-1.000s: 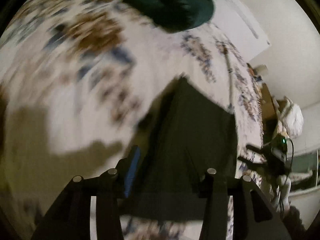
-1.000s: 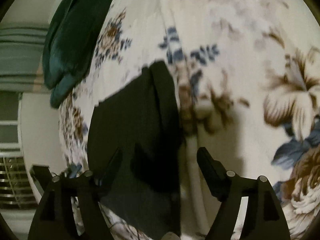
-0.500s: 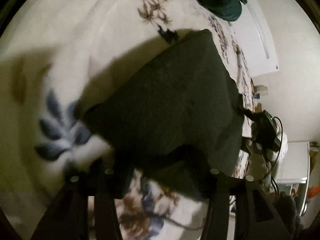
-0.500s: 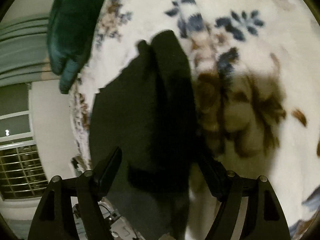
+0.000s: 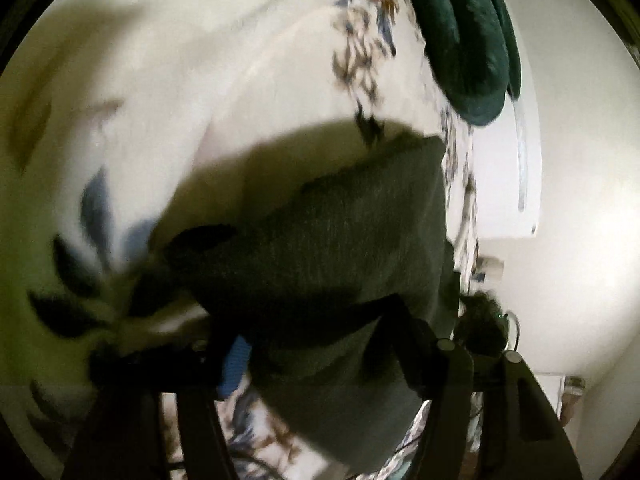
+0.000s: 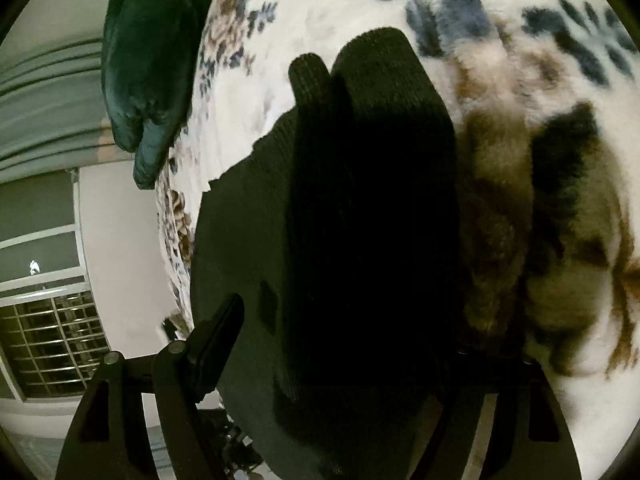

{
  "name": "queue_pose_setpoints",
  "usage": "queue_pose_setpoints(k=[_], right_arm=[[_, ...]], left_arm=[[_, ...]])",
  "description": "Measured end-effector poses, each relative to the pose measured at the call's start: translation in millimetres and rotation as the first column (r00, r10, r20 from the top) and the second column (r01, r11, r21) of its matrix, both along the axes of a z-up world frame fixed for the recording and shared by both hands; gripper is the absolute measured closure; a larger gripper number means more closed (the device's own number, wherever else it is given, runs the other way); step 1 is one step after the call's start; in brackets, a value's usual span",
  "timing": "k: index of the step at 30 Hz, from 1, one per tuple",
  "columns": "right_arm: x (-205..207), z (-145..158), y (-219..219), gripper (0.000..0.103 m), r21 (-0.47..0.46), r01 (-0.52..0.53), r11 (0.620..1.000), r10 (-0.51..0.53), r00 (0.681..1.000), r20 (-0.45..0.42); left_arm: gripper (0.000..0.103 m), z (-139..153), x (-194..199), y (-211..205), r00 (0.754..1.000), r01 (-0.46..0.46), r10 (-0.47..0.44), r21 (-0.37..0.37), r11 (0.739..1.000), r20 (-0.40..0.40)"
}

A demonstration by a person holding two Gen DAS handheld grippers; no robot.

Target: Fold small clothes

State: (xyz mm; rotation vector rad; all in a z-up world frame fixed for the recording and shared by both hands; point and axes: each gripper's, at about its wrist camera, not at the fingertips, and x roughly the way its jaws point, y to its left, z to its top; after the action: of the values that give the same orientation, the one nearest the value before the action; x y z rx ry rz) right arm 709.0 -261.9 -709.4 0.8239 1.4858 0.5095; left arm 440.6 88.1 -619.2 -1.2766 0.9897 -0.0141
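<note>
A small dark grey knit garment (image 5: 336,240) lies on a white floral bedspread (image 5: 200,100). In the left wrist view my left gripper (image 5: 320,344) is low over its near edge with its jaws wide apart and the cloth lying between them; this view is blurred. In the right wrist view the same garment (image 6: 360,200) fills the middle, folded into layers. My right gripper (image 6: 340,328) straddles its near part with its jaws wide apart, close above the bedspread (image 6: 320,0). The right finger is lost in shadow.
A dark green pillow (image 5: 468,32) lies at the head of the bed, and shows in the right wrist view (image 6: 152,48) too. The bed edge, a white wall (image 5: 580,200) and a window with a grille (image 6: 44,336) lie beyond the garment.
Both grippers have come down closer to the garment, which now fills more of each view. The left view has swung and blurred. Both pairs of jaws stay apart.
</note>
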Motion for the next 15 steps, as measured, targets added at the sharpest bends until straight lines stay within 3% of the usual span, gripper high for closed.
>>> queue_pose_setpoints(k=[1, 3, 7, 10, 13, 15], right_arm=[[-4, -1, -3, 0.066, -0.016, 0.009, 1.000, -0.009, 1.000, -0.002], [-13, 1, -8, 0.078, -0.004, 0.045, 0.999, -0.045, 0.999, 0.005], [-35, 18, -12, 0.083, -0.017, 0.124, 0.992, -0.124, 0.992, 0.036], [-69, 32, -16, 0.085, -0.035, 0.189, 0.981, -0.188, 0.981, 0.049], [-121, 43, -16, 0.086, -0.054, 0.256, 0.965, -0.254, 0.966, 0.038], [-163, 51, -12, 0.086, -0.060, 0.300, 0.952, -0.299, 0.954, 0.022]], left_arm=[[0.072, 2, 1, 2, 1.000, -0.005, 0.005, 0.004, 1.000, 0.008], [0.076, 10, 13, 7, 1.000, 0.012, -0.012, 0.039, 0.999, 0.010], [0.078, 24, 27, 24, 0.998, 0.055, -0.058, 0.087, 0.995, 0.029], [0.079, 39, 45, 40, 0.989, 0.133, -0.141, 0.134, 0.982, 0.050], [0.079, 55, 75, 48, 0.957, 0.269, -0.284, 0.189, 0.944, 0.062], [0.079, 62, 94, 45, 0.914, 0.380, -0.401, 0.234, 0.895, 0.051]])
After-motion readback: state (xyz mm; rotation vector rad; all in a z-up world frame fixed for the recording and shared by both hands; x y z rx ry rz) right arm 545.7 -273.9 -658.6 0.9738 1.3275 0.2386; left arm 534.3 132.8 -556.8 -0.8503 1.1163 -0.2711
